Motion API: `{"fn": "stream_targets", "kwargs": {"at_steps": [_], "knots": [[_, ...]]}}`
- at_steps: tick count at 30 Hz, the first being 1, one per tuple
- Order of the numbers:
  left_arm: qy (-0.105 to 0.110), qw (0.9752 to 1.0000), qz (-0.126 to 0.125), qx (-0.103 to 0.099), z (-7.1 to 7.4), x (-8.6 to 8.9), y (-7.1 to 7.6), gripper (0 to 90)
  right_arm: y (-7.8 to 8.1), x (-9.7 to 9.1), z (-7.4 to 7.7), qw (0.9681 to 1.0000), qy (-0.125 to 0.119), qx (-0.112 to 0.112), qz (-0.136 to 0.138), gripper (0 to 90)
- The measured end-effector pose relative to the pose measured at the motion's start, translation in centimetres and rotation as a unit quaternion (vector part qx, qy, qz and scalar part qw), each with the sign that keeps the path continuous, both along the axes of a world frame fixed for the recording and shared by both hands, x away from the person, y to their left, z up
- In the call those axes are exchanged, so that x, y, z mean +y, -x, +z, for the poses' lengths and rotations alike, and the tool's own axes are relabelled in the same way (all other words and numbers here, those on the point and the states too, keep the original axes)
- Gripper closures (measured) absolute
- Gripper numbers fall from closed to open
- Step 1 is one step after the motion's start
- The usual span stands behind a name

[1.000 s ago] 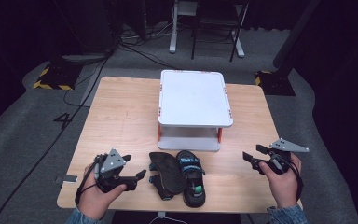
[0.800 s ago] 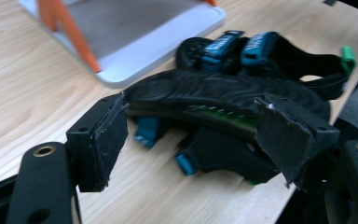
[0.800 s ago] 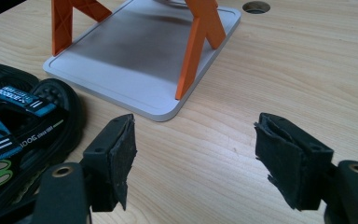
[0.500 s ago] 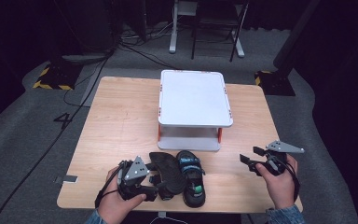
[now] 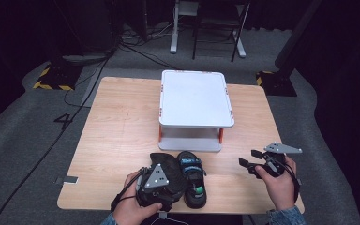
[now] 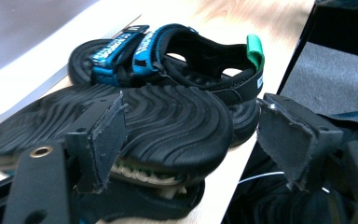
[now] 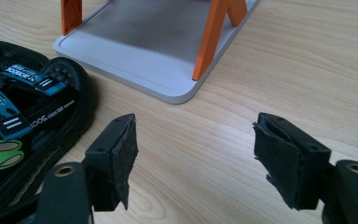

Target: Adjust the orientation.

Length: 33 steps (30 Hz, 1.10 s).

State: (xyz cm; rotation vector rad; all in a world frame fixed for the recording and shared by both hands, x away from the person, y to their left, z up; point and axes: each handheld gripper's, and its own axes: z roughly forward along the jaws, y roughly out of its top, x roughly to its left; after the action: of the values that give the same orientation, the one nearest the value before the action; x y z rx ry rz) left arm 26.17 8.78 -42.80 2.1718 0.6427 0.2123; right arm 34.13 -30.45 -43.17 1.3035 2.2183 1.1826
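Observation:
Two black sandals lie side by side near the table's front edge. One sandal [image 5: 166, 161] [image 6: 168, 116] is flipped, ribbed sole up. The other sandal [image 5: 192, 180] [image 6: 177, 46] [image 7: 18, 116] sits upright with blue straps and a green heel tab. My left gripper [image 5: 161, 185] [image 6: 193, 140] hangs over the flipped sandal, its jaws open astride one end of the sole; they have just been opening. My right gripper [image 5: 248, 159] [image 7: 200, 156] hovers over bare wood to the right of the sandals, open. Its jaws have just been closing slightly, with nothing between them.
A white two-tier stand [image 5: 194, 98] [image 7: 135, 51] with orange legs stands at the table's middle, just behind the sandals. The wooden table [image 5: 117, 126] has bare wood to the left and right of the stand. Beyond the table are cables, a chair and grey floor.
My left hand has slid right along the front edge, from beside the sandals to over the flipped one. The right hand has hardly shifted.

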Motion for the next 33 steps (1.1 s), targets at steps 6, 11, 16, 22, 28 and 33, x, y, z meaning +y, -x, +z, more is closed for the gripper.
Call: {"fn": "stream_targets", "kwargs": {"at_steps": [6,11,16,22,28,33], "knots": [[-0.023,0.9996,-0.002,-0.017,-0.3,-1.1,0.0,19.3,-0.1,0.0,-0.3,0.9999,-0.002,0.011,0.005,30.5],[-0.024,0.9995,-0.004,-0.022,-0.7,-1.5,-0.1,18.2,-0.1,0.1,-0.5,0.9998,-0.004,0.014,0.01,30.5],[-0.048,0.9969,-0.005,-0.062,-1.8,-1.8,-0.1,17.5,0.0,0.2,-0.5,0.9996,-0.008,0.02,0.019,30.6],[-0.07,0.9932,0.0,-0.093,-2.5,-2.1,-0.2,20.5,-0.1,0.3,-0.6,0.9993,-0.013,0.023,0.025,31.0],[-0.054,0.9958,-0.003,-0.074,-1.6,-1.3,-0.6,24.7,0.0,0.2,-0.7,0.9991,-0.019,0.027,0.027,31.1],[-0.029,0.9975,0.004,-0.064,-0.8,-0.5,-0.8,32.3,-0.1,0.3,-0.8,0.999,-0.022,0.028,0.029,31.2]]}}
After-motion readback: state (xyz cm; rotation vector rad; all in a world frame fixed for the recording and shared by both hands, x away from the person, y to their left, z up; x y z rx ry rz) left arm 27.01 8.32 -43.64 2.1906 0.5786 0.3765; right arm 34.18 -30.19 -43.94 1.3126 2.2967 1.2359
